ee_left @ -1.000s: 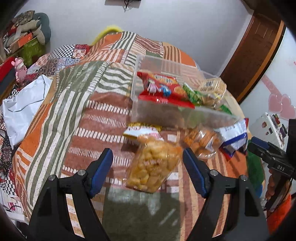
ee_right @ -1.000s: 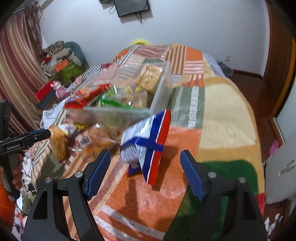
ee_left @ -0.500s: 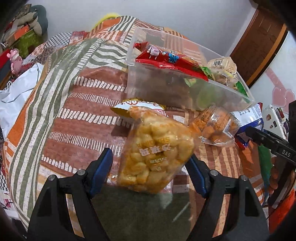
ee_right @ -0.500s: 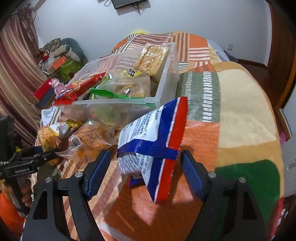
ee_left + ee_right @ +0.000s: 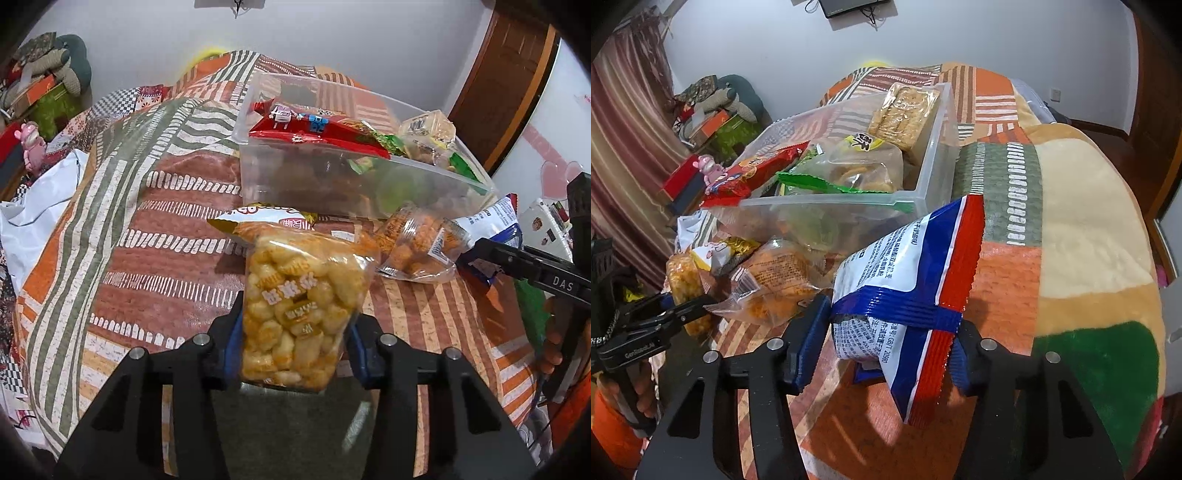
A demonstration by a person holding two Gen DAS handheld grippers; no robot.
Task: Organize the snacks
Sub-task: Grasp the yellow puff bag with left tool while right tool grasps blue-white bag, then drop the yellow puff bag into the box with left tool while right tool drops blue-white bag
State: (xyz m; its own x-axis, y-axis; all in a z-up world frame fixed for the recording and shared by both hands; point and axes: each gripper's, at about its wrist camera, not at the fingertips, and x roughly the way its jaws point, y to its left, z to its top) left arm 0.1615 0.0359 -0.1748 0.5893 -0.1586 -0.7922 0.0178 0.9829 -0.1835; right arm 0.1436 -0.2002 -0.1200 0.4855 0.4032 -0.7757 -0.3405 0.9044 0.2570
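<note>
Left wrist: our L gripper [image 5: 293, 349] clamped on puff bag [image 5: 301, 306], low on bed, short of bin [image 5: 369, 199]. R gripper [image 5: 886, 345] pinches blue pack [image 5: 908, 288] likewise. Step, we judge: both grasps made, transfer pending. Next: lift over near wall, drop w/o snagging. Orange bag [image 5: 415, 245] left beside bin.

You have a bed with a patchwork blanket [image 5: 155, 206] of orange, green and striped patches carrying everything. On it stands a clear plastic bin [image 5: 317, 184], and just in front of the bin lie a yellow foil packet [image 5: 266, 218] and a clear bag of orange snacks [image 5: 417, 247], close together. At the left edge of the bed you can see a white cloth [image 5: 40, 206].
</note>
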